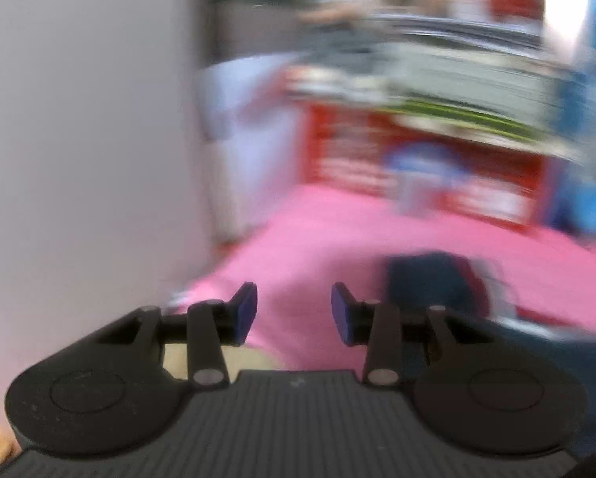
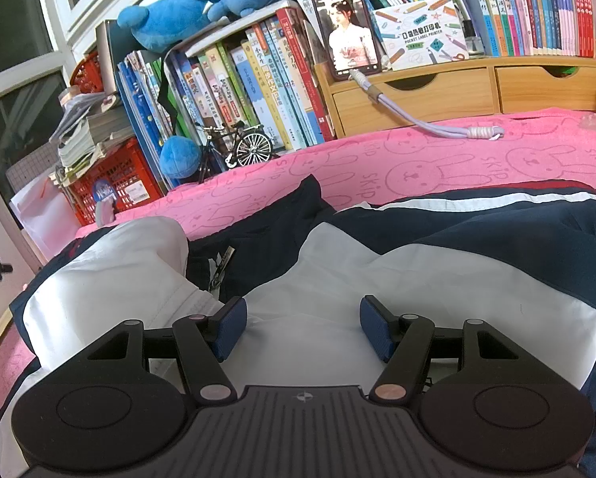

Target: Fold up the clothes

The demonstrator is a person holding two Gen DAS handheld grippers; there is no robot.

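A navy-and-white jacket [image 2: 377, 263] lies crumpled on a pink rabbit-print cloth [image 2: 437, 159] covering the work surface. The right gripper [image 2: 301, 328] hangs over the jacket's white panel, jaws apart and gripping nothing. The left gripper [image 1: 294, 312], in a motion-blurred view, has its jaws apart over bare pink cloth [image 1: 337, 231], with a dark fold of the garment [image 1: 429, 283] to its right. Behind: a wooden drawer unit [image 2: 417, 95], a phone [image 2: 347, 30], rows of books [image 2: 258, 83], a model bicycle [image 2: 238, 147], a red crate [image 2: 114, 183], blue plush toys [image 2: 178, 12].
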